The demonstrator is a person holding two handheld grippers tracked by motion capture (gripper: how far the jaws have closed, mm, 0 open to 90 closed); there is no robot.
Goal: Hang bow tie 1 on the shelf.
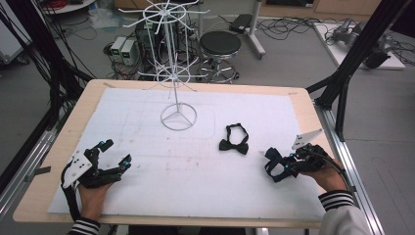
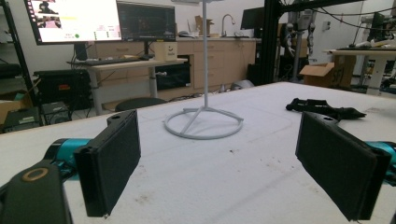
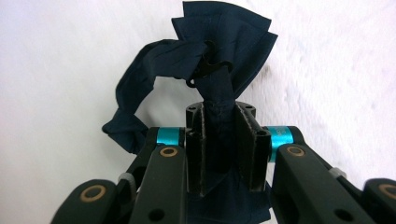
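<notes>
The right gripper (image 3: 219, 140) has its fingers (image 3: 198, 149) clamped on a navy bow tie (image 3: 224, 42), pinching it at the narrow centre knot. In the high view this tie (image 1: 274, 164) sits near the right edge of the desk (image 1: 303, 98), gathered at the tip of the right gripper (image 1: 288, 165), the neck strap looping out to one side. Whether it is lifted clear of the white mat (image 1: 147, 196) or rests on it cannot be told from these angles.

A second bow tie (image 1: 234, 139), black, lies flat on the mat between the held tie and the white wire rack (image 1: 176, 73), which stands toward the far edge on a ring base (image 2: 203, 122).

The left gripper (image 1: 115, 156) rests near the left front corner of the desk, its fingers (image 2: 112, 158) standing well apart with nothing between them.

Handling assessment: the tie is light, soft cloth and will offer no resistance of its own. The wings fold and droop, and the strap hangs loose and may swing or snag on a rack arm. The small metal hook (image 3: 205, 65) on the strap is the only stiff part. The centre knot is the soundest hold, being the thickest and firmest section; a grip on a wing or the strap would let the rest sag and twist. The present hold is judged adequate. Slipping is unlikely given the fabric's texture against the padded fingers.
</notes>
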